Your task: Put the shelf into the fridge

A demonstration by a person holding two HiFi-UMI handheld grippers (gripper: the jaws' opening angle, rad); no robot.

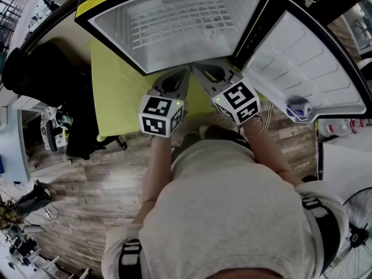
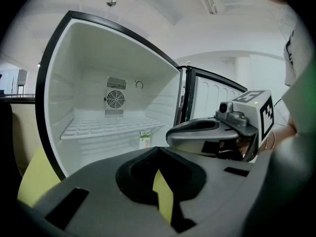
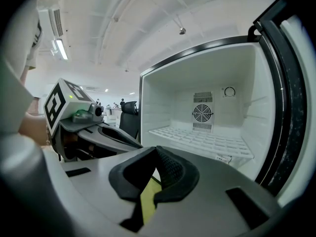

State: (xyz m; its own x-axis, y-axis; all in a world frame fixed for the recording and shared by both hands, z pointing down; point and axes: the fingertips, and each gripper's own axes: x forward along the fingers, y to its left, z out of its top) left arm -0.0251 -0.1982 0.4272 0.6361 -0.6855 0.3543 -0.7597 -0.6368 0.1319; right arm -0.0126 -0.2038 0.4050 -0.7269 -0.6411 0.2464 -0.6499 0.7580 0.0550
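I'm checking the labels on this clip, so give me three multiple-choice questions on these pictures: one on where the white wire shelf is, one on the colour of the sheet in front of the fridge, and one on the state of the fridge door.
1. Where is the white wire shelf?
A. on top of the fridge
B. propped against the door
C. inside the black-framed, white-lined fridge, lying level across it

2. What colour is the flat sheet below the fridge's opening?
A. yellow-green
B. red
C. blue

3. How does the white-lined fridge door stand?
A. shut
B. swung wide open
C. taken off

Answers:
1 C, the shelf spans the compartment just below the round fan grille.
2 A, the head view shows it yellow-green beside the wooden floor.
3 B, its inner face shows to the side of the open compartment.
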